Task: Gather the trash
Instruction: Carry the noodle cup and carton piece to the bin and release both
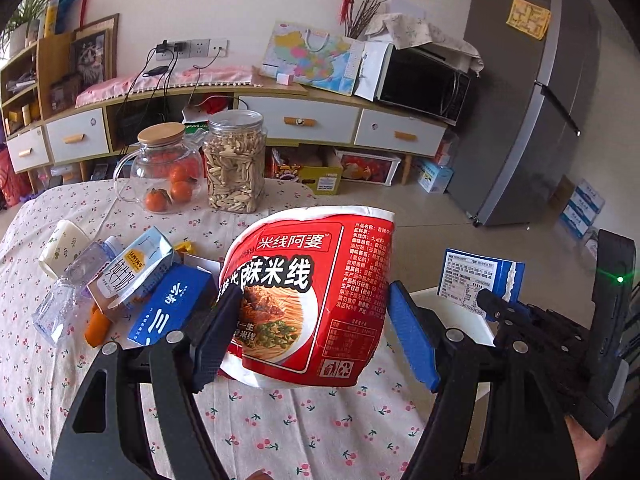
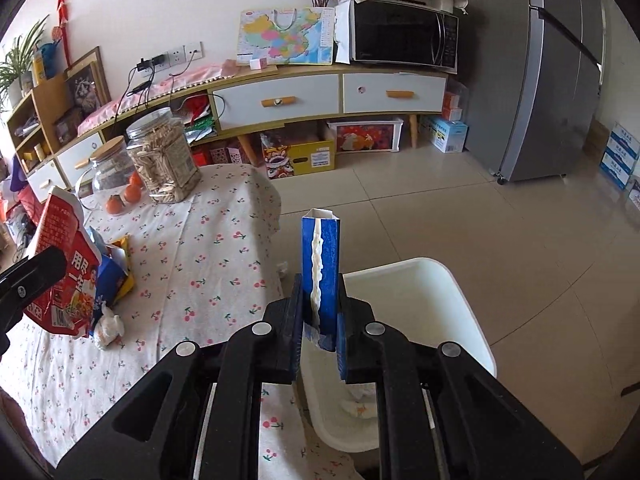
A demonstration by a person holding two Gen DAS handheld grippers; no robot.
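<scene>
Holding two pieces of trash, one per gripper. Our left gripper (image 1: 310, 330) is clamped on the one red noodle bowl (image 1: 308, 296), pads pressing both sides, bowl tilted above the cherry-print tablecloth (image 1: 280, 428). Our right gripper (image 2: 318, 338) is squeezed tight on one flattened blue carton (image 2: 320, 268), which stands upright over the single white bin (image 2: 432, 304) at 5 o'clock off the table edge.

Left on the table at 9 o'clock in the left view — one milk carton (image 1: 136, 268), one blue box (image 1: 172, 308), one crushed clear bottle (image 1: 68, 292), one cream pack (image 1: 64, 250), one orange item (image 1: 97, 326). At 11 o'clock: one glass pot (image 1: 164, 168) with at least three tangerines, one snack jar (image 1: 235, 162).

Hard to read: the orange item is half under the milk carton, unidentifiable. The bin's inside is mostly blocked by our right gripper — some crumpled white stuff shows at the bottom. One white wad (image 2: 108, 330) sits by the bowl in the right view, unclear what.
</scene>
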